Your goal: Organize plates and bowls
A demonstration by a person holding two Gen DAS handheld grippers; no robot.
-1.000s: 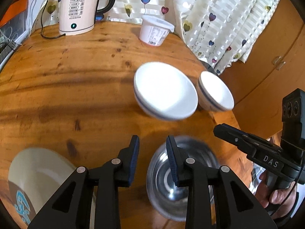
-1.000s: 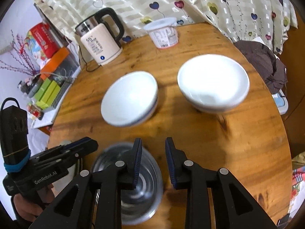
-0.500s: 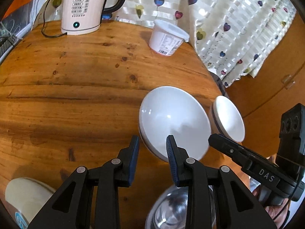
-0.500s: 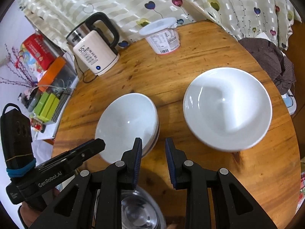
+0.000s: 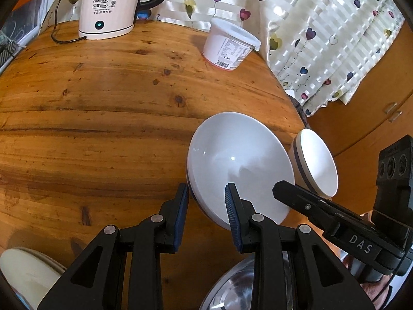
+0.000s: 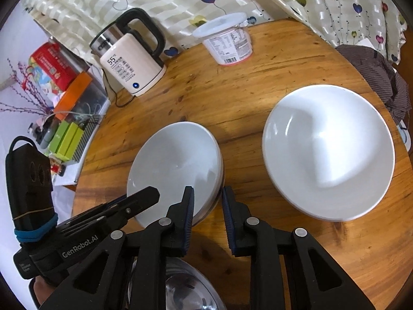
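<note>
**Two claws at the rim of one white bowl**

Nearest of all, a shiny metal bowl [image 6: 185,289] sits on the round wooden table [image 5: 103,118], under both claws. A cream plate [image 5: 25,271] lies near the table's edge.

The left gripper [image 5: 206,211] has its two fingers apart. The near rim of the stacked white bowls [image 5: 237,165] lies between them, not pinched.

The right gripper [image 6: 207,215] is closing. Its fingers stand on each side of the same bowls' rim, and I cannot tell if they touch it.

Just beside that stack sits a second bowl [image 6: 327,152], wide and white.

Farther back stand a white tub [image 6: 227,44] with a lid and a kettle [image 6: 131,59]. A heart curtain [image 5: 309,25] hangs behind.
</note>
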